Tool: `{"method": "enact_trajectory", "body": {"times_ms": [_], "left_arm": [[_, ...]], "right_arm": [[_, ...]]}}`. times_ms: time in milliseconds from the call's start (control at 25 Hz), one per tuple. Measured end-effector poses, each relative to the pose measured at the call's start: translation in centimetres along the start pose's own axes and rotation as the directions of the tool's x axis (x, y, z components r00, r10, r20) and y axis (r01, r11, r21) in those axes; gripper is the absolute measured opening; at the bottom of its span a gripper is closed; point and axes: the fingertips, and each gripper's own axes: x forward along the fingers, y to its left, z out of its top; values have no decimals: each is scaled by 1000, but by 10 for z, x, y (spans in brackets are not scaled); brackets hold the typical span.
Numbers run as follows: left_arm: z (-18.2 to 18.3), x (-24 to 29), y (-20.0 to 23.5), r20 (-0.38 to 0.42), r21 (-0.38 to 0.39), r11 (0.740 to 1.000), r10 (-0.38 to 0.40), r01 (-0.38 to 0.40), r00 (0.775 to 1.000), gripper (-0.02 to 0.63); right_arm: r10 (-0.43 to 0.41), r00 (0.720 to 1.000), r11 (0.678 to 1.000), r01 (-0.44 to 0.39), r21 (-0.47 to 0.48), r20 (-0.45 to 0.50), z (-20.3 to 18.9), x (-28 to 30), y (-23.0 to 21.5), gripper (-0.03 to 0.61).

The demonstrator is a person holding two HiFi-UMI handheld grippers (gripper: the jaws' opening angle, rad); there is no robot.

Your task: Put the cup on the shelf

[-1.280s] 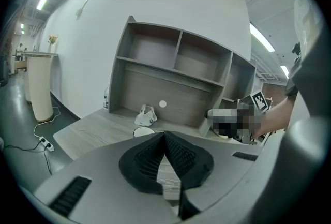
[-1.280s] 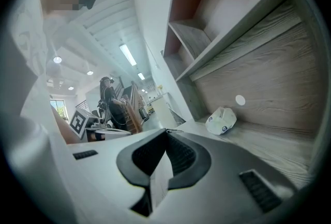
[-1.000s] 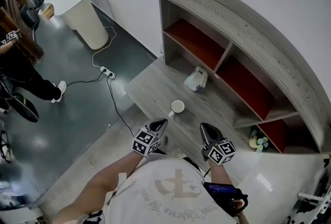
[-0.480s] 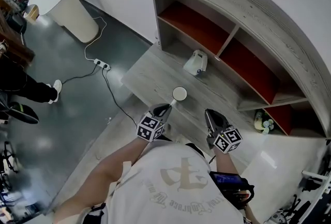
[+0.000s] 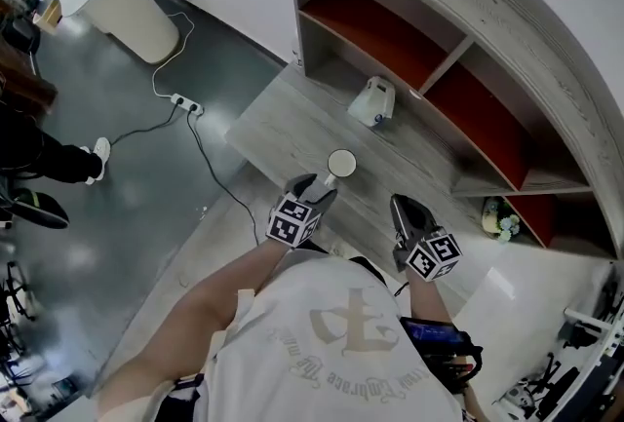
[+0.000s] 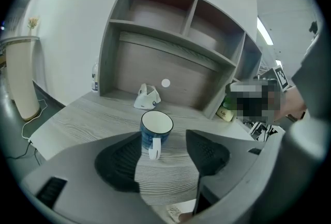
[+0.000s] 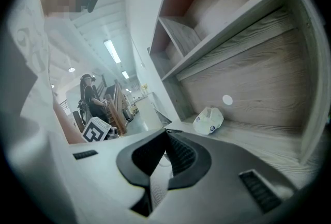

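Left hand-held gripper (image 6: 163,135) has just been opening, cup (image 6: 156,125) just ahead.

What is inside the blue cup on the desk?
The cup shows only a white inside and looks empty from above. Its lowest part is hidden behind the near wall in the left gripper view.

The print on the shirt (image 5: 343,337) cannot be read.

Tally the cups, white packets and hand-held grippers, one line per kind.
Cup: 1
White packet: 1
Hand-held grippers: 2; left hand-held gripper jaws just opening, cup between them, not gripped; right hand-held gripper shut
Total: 4
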Motion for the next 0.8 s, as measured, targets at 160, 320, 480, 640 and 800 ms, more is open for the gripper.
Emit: {"method": "enact_trajectory", "body": {"times_ms": [160,320,480,640,800], "left_arm": [[-11,20,0,-45,8,1000,9,-9,999,376],[-16,36,4,-64,27,999,22,-20,998,424],[-12,53,8,-55,28,999,26,-24,998,425],[-15,72,11,-81,37,998,47,-44,996,425],[-15,87,13,-87,49,998,46,-42,995,448]], "right_arm": [[-19,1000,1000,19,10,-6,-1,-3,-8,5],[-35,999,999,35,24,-17,-3,-5,-10,5],[-54,998,998,55,37,-21,-5,-7,-15,5],[-75,997,996,76,44,-27,-5,-10,-21,5],[-103,994,993,104,57,-30,-6,-17,-31,5]]}}
